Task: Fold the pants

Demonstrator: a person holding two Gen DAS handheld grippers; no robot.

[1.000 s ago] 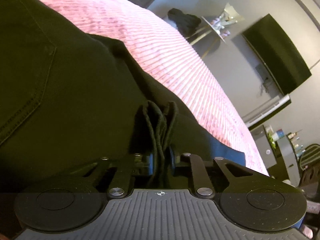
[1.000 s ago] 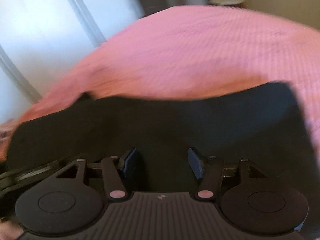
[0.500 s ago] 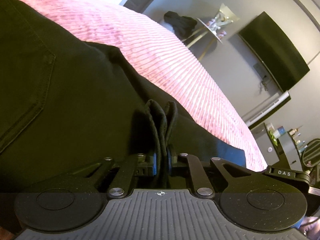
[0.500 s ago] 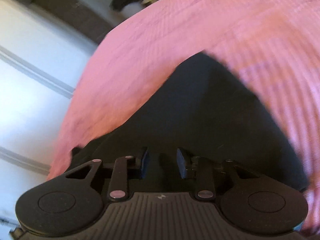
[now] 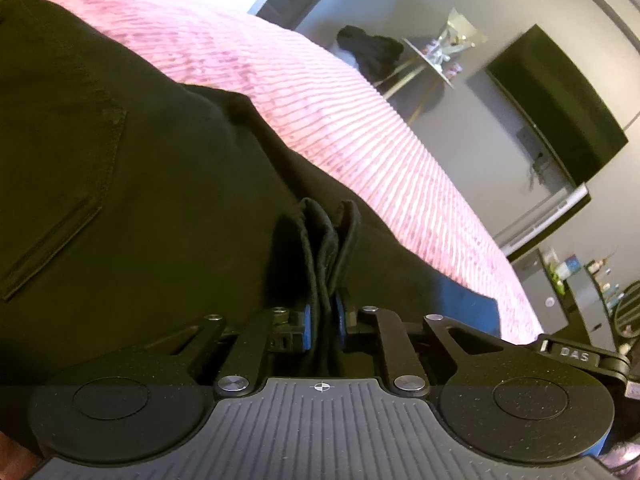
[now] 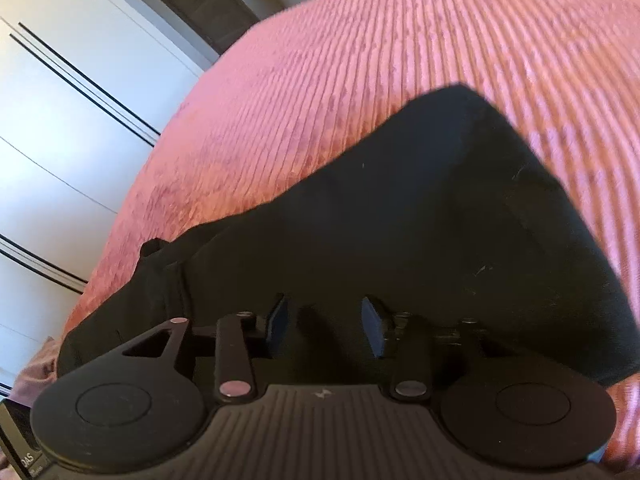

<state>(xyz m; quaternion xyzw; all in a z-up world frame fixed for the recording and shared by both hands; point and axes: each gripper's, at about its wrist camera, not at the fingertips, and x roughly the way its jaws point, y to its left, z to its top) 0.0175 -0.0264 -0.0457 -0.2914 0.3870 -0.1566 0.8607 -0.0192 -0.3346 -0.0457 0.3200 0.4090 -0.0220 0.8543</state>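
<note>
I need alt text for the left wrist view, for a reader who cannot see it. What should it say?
The left claw is shut on a bunched fold of black pants lying on a pink ribbed bedspread. Behind the bed, a dark screen hangs on a grey wall, beside a small round table.

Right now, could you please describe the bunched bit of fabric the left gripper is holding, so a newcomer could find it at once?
Start at the pink ribbed bedspread, where the black pants lie spread. At their near edge, the left gripper is shut on a bunched hem. Unlike the flat cloth around it, it stands up in several stacked folds.
</note>
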